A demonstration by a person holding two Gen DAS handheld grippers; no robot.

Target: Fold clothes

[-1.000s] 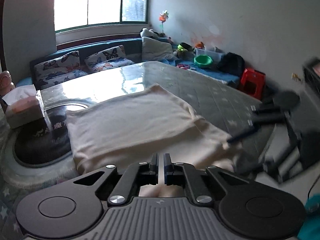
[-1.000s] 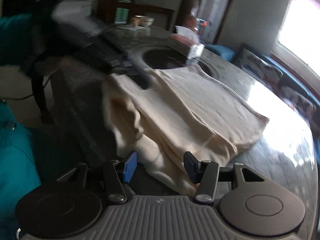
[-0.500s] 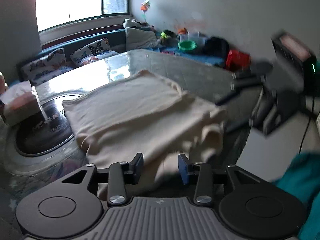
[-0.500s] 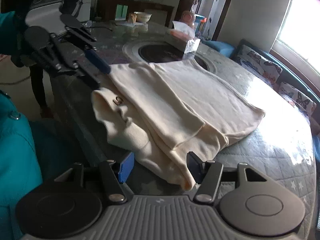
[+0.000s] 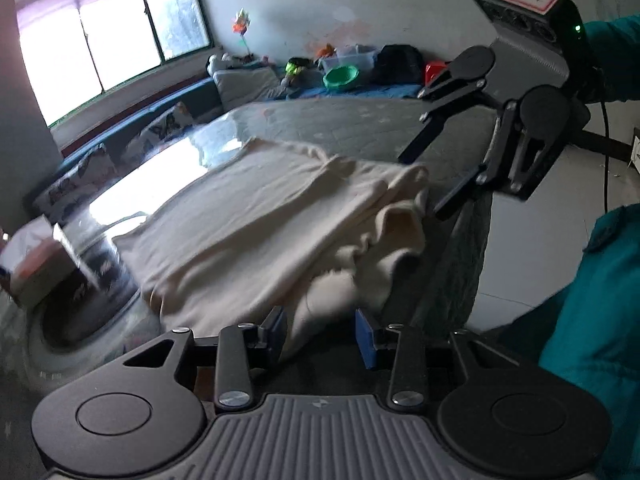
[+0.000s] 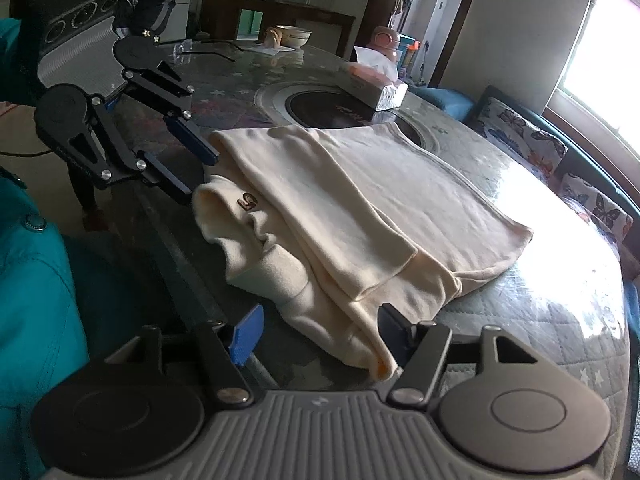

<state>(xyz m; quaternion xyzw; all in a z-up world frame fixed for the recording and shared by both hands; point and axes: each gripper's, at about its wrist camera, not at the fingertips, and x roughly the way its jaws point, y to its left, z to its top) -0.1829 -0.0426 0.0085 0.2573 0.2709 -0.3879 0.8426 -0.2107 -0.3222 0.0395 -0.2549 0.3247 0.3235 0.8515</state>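
A cream sweater (image 6: 360, 200) lies folded on the round table, with a bunched cuff and a small logo at the near edge. In the right wrist view my right gripper (image 6: 320, 328) has its jaws opening around the garment's near corner, and the blue pad stands clear of the cloth. My left gripper (image 6: 200, 178) hovers open beside the bunched cuff. In the left wrist view the sweater (image 5: 260, 220) spreads ahead of the left gripper (image 5: 320, 334), with a loose fold between its parted fingers. The right gripper (image 5: 424, 184) hangs at the sweater's far corner.
A tissue box (image 6: 376, 88) sits by the dark round inset (image 6: 340, 108) in the table (image 6: 540, 320), which has a quilted cover under glass. A bowl (image 6: 294, 36) stands at the far side. Butterfly cushions (image 6: 520, 132) line a bench. A teal sleeve (image 5: 600, 320) is close by.
The left gripper went from shut to open and let the cloth edge go, then slid sideways and rolled. The right gripper's jaws spread wider. The cuff end now lies bunched at the table edge.
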